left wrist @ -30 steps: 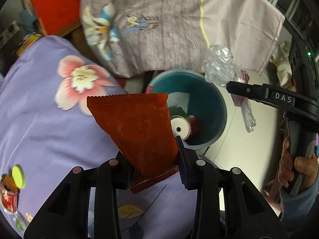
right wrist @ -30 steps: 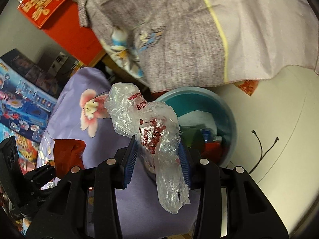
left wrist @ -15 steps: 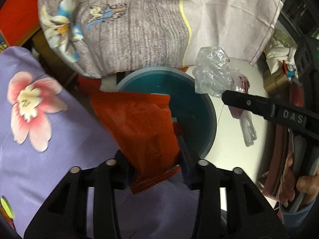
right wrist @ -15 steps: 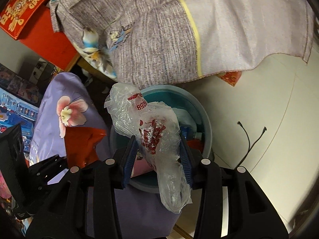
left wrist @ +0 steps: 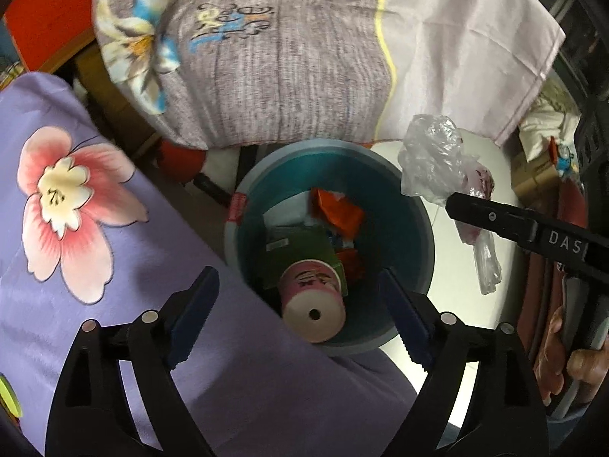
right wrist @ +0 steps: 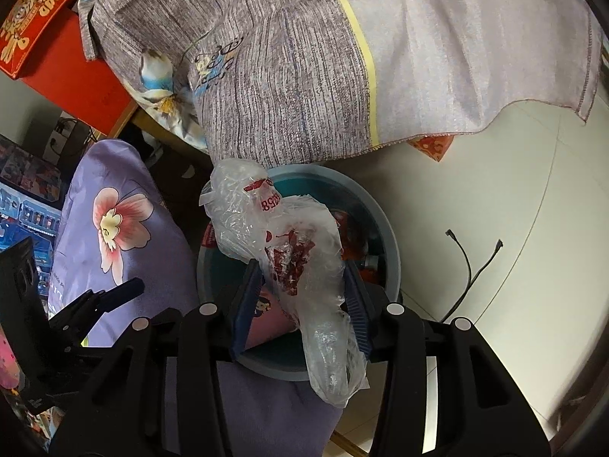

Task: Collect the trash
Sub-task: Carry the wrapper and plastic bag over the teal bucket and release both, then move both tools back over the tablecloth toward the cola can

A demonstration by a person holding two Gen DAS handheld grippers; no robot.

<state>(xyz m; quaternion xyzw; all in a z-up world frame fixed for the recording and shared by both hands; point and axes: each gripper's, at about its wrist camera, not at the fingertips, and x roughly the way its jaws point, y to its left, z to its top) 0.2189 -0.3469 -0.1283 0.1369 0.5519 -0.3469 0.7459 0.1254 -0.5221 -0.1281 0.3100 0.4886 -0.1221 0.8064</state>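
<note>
Your right gripper (right wrist: pixel 302 289) is opening with the clear plastic bag (right wrist: pixel 289 251) between its pads, so the light, crumpled film could cling to a pad, drift, or catch the bin (left wrist: pixel 426 243) rim and slide onto the floor or the purple flowered cloth (left wrist: pixel 76 228) beside it. The bag rises ahead of those jaws and trails below them, over the bin's near rim. Your left gripper (left wrist: pixel 297 297) is spreading with nothing between its 2 fingers; the orange wrapper (left wrist: pixel 335 213) lies ahead, inside the bin.
</note>
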